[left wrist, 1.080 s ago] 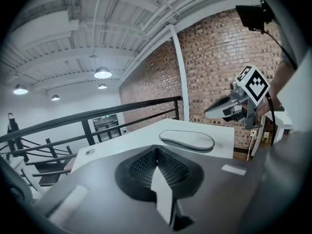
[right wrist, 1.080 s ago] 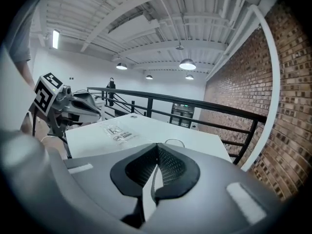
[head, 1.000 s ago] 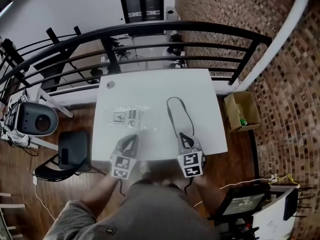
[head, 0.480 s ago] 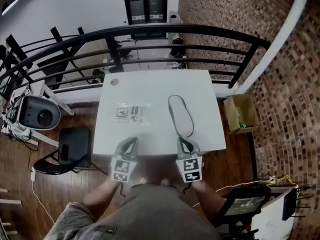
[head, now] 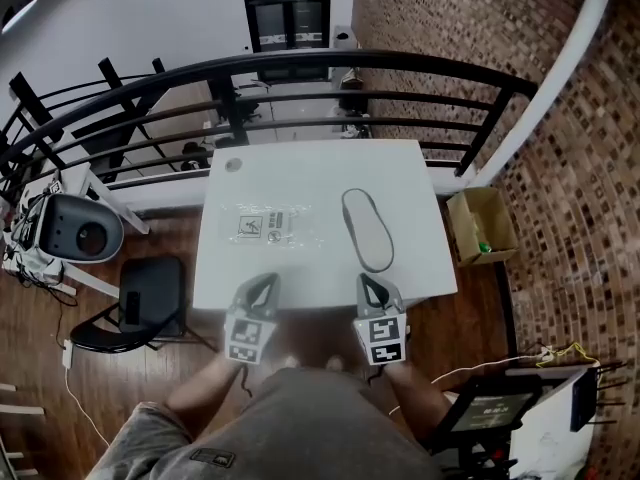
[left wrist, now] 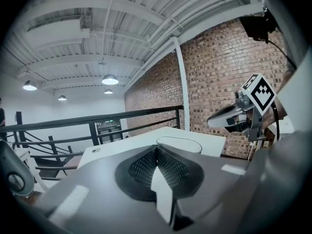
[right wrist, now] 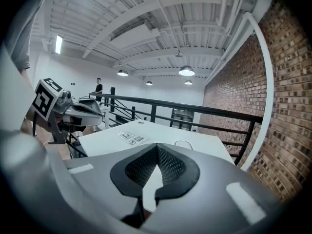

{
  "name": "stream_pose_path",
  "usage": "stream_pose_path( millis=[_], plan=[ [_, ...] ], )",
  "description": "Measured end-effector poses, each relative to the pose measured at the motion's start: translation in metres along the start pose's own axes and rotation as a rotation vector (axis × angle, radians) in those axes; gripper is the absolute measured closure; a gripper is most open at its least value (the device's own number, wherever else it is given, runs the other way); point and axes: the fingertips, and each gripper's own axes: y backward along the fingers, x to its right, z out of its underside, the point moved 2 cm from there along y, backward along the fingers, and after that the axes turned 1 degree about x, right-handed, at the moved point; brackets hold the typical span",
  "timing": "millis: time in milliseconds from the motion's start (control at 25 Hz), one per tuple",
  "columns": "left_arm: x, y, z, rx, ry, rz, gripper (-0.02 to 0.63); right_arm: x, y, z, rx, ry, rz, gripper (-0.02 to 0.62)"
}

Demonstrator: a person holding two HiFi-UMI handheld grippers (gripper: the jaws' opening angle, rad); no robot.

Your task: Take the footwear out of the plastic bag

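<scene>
Hovering over near edge of table [head: 300, 168]: left tongs [head: 264, 281], right tongs [head: 366, 281]; both closed.

White tabletop [head: 300, 168] set against a curved black railing [head: 300, 63], with an open cardboard box [head: 482, 224] at its right beside a brick wall [head: 560, 218], a black chair [head: 140, 308] on wooden floor [head: 40, 368] at its left, and a dark cabinet [head: 288, 13] beyond the railing.

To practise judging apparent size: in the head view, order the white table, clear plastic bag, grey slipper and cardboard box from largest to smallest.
1. white table
2. clear plastic bag and cardboard box: they look alike, and the box sits lower, on the floor, so I won't rank them
3. grey slipper
</scene>
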Motion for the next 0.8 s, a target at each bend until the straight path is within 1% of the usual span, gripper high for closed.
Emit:
stream_pose_path(
  millis=[800],
  plan=[
    [-0.011, 0.000, 0.007, -0.007, 0.008, 0.002, 0.604, -0.007, -0.013, 0.002, -0.021, 0.010, 0.006, 0.583]
  ],
)
